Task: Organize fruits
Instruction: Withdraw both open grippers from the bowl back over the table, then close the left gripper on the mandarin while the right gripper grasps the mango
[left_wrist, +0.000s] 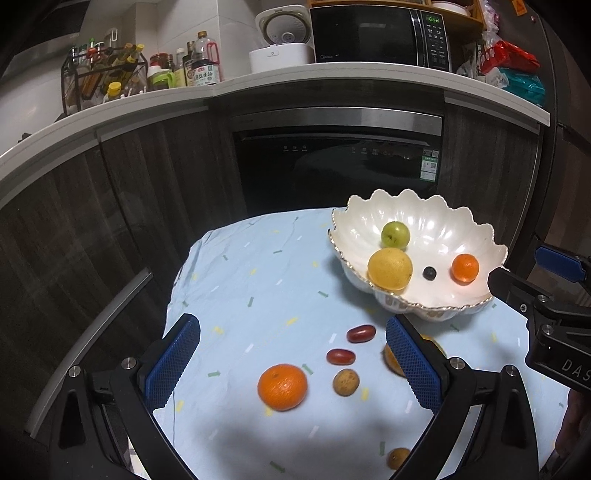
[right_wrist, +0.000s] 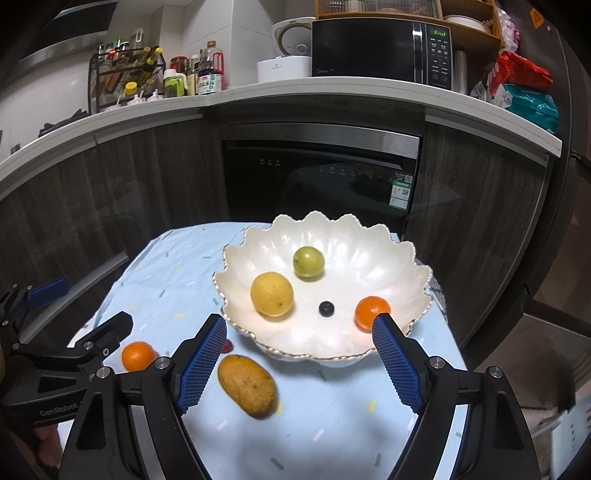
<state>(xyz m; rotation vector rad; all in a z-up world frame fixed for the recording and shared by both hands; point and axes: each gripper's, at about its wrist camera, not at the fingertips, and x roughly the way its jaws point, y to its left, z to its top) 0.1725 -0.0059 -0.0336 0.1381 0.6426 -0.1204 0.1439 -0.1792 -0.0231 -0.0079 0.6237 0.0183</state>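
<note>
Left wrist view: your left gripper (left_wrist: 291, 363) stands wide open and empty above the tangerine (left_wrist: 282, 386), two red dates (left_wrist: 361, 333) and a walnut (left_wrist: 346, 382) on the cloth (left_wrist: 258, 273).

Right wrist view: your right gripper (right_wrist: 299, 356) is open, holding nothing; the mango (right_wrist: 246, 384) lies just before the bowl (right_wrist: 388, 254). Sorting is midway, I judge; next, close on one loose fruit.

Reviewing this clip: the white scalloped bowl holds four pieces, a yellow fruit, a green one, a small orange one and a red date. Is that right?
Not quite. The fourth piece in the white scalloped bowl is a dark blueberry, not a red date; the right wrist view shows it. The yellow fruit, green one and small orange one are correct.
</note>
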